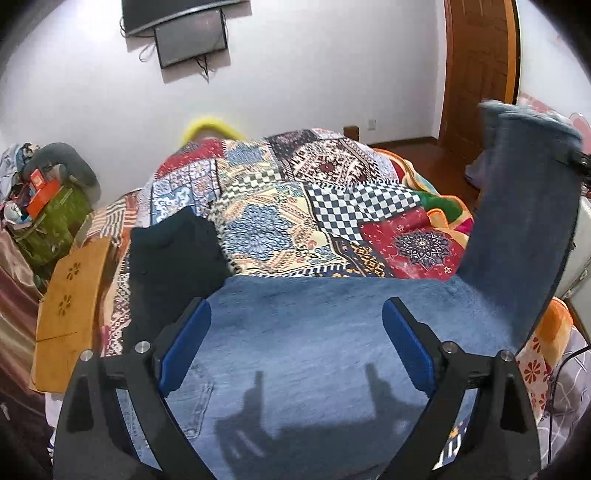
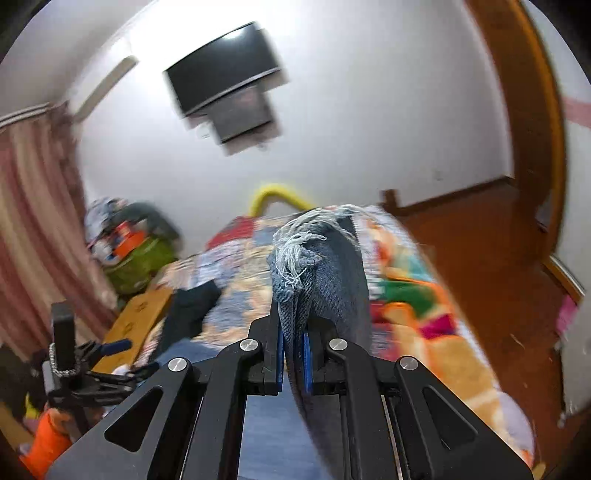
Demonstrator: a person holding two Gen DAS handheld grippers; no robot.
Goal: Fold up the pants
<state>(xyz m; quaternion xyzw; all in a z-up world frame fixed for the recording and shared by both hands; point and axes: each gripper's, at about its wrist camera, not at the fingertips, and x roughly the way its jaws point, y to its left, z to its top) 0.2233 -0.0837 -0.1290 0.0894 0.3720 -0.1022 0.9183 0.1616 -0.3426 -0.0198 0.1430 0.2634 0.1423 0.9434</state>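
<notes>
Blue jeans point(image 1: 314, 332) lie spread on the patchwork bedspread point(image 1: 280, 206), a back pocket showing at the lower left. My left gripper point(image 1: 295, 314) hovers over them, open, with nothing between its blue pads. One jeans leg point(image 1: 524, 229) rises at the right, its frayed hem lifted high. In the right wrist view my right gripper point(image 2: 293, 325) is shut on that leg near the frayed hem point(image 2: 299, 254), denim pinched between the pads. The left gripper point(image 2: 110, 354) also shows there at the lower left.
A dark folded garment point(image 1: 177, 258) lies on the bed's left side beside a wooden board point(image 1: 70, 314). A cluttered green bag point(image 1: 55, 218) stands further left. A wooden door point(image 1: 476, 70) and floor are at the right, screens point(image 1: 188, 33) on the wall.
</notes>
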